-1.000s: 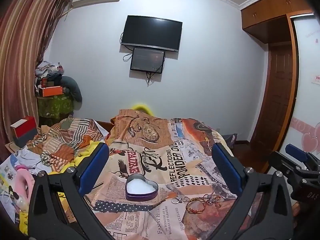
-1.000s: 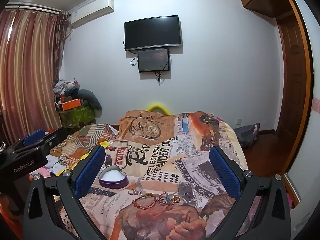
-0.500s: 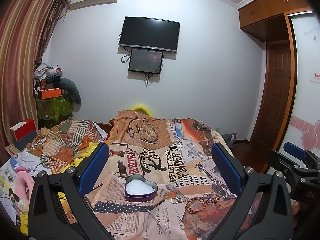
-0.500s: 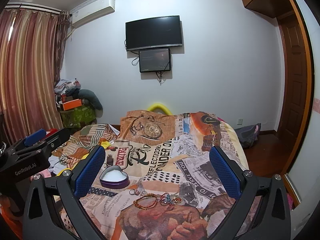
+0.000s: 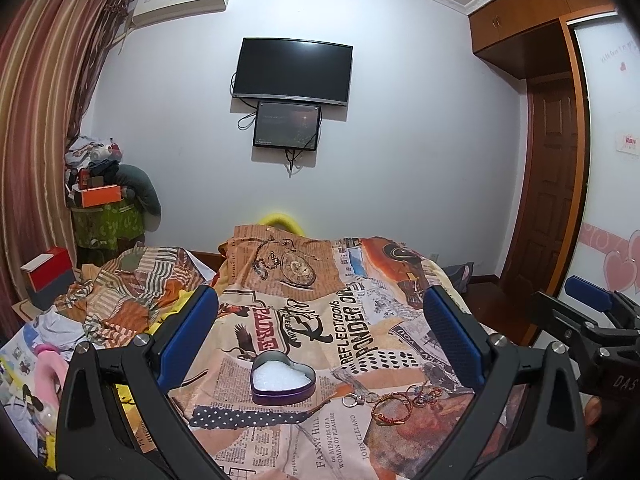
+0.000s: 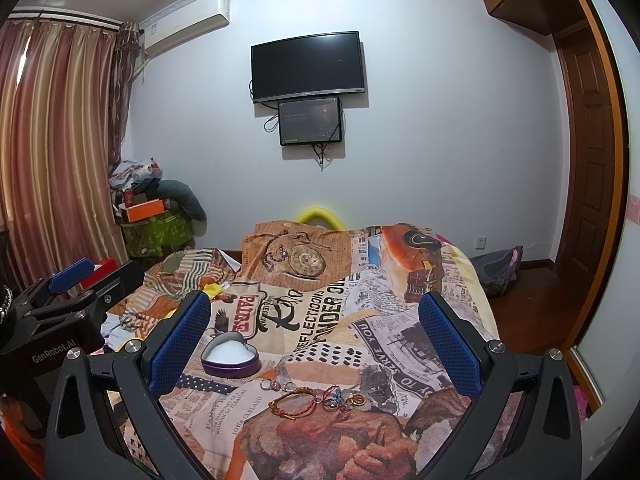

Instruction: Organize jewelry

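Hardly any shift since before: left claw point(image 5: 320, 340) and right claw point(image 6: 314, 338) level above bed, jaws apart.

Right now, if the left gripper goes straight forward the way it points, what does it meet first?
Probably the bedspread beyond the heart tin. The left gripper is open and held above the bed, and the tin lies low between its fingers, so it may pass over it. Depth is unclear.

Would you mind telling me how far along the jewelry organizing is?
Barely begun. Done: the heart-shaped tin sits open, nothing visible inside but white lining. In hand: nothing; left gripper and right gripper are open. Left: ring, braided bracelet and charms lie on the bedspread.
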Motion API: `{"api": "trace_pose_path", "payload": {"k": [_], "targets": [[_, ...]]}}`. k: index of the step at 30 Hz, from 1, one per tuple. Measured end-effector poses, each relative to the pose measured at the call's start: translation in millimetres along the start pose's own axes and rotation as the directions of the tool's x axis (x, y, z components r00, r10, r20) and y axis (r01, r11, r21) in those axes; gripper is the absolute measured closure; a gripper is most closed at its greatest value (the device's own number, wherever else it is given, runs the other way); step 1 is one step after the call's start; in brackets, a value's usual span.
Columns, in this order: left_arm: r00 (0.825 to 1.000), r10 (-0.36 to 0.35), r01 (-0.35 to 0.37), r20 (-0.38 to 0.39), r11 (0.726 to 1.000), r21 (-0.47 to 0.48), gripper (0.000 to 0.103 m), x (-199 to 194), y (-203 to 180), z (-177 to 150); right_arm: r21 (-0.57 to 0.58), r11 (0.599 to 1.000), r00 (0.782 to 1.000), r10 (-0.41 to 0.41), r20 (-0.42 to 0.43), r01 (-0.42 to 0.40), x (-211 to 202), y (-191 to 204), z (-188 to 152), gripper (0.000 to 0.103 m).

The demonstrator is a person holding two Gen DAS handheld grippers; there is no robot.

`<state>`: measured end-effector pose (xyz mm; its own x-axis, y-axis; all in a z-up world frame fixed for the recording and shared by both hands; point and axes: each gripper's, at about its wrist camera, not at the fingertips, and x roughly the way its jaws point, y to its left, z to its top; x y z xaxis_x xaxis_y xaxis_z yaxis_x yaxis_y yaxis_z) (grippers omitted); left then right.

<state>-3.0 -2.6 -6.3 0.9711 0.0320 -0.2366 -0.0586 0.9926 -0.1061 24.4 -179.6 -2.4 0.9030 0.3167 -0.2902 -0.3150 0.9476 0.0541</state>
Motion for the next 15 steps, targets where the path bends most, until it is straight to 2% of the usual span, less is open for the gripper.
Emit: {"api": "trace_pose_path", "payload": {"k": [15], "targets": [[1.0, -0.003, 0.003, -0.006, 1.0, -0.01, 0.0, 0.7, 1.0, 1.2, 0.002, 1.0, 1.0, 0.002, 0.001, -0.002, -0.7, 0.7, 0.6, 0.0]]}}
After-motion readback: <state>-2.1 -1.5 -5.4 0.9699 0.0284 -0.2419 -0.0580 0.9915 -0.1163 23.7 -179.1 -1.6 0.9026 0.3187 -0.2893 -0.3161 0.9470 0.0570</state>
